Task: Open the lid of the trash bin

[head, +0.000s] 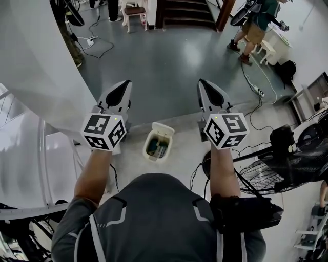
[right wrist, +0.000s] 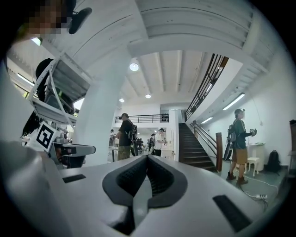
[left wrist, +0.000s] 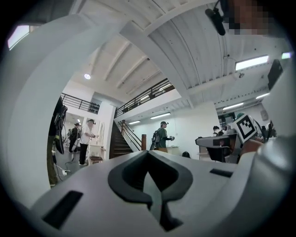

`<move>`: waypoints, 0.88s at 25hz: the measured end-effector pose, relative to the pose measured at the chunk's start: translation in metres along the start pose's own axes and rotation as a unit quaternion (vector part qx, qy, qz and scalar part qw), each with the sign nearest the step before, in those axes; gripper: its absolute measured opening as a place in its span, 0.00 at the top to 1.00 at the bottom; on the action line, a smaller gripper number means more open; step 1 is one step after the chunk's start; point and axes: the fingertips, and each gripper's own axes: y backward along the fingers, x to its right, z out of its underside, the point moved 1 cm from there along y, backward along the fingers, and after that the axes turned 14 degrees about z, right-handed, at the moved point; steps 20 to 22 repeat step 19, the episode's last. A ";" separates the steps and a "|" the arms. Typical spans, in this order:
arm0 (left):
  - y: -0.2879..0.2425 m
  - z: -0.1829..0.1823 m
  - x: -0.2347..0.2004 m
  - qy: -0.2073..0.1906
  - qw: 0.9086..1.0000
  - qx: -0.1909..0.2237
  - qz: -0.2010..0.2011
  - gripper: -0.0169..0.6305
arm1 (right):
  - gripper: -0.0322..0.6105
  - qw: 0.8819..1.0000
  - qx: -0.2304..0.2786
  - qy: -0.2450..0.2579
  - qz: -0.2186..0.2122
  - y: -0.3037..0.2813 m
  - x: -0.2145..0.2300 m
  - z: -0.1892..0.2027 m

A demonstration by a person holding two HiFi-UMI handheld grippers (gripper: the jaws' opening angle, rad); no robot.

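In the head view a small white trash bin [head: 158, 142] stands on the grey floor far below, between my two arms. Its top is open and dark contents show inside; the lid looks tipped up at the far side. My left gripper [head: 121, 84] is held level, high above the bin and to its left, jaws shut with nothing between them. My right gripper [head: 205, 83] is level on the bin's right, also shut and empty. The left gripper [left wrist: 148, 155] and the right gripper [right wrist: 148, 159] each show closed jaws in their own views, facing the room; the bin is not seen there.
A wide white curved column [head: 36, 61] rises at the left. A black floor fan [head: 277, 174] and cables lie at the right. A person [head: 253, 30] stands by a white stool at the back right, and stairs [head: 184, 13] lead up at the back.
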 end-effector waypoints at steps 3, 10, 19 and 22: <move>-0.005 -0.001 -0.001 -0.017 1.000 -0.001 -0.004 0.96 | 0.91 1.000 -0.002 0.000 0.001 -0.006 0.003 0.003; -0.009 0.002 -0.005 -0.025 1.000 -0.011 -0.007 0.96 | 0.91 1.000 -0.002 0.003 0.005 -0.010 0.004 0.007; -0.007 -0.001 -0.005 -0.029 0.999 -0.012 -0.025 0.96 | 0.91 1.000 0.001 0.001 0.000 -0.007 0.004 0.003; -0.007 -0.001 -0.005 -0.029 0.999 -0.012 -0.025 0.96 | 0.91 1.000 0.001 0.001 0.000 -0.007 0.004 0.003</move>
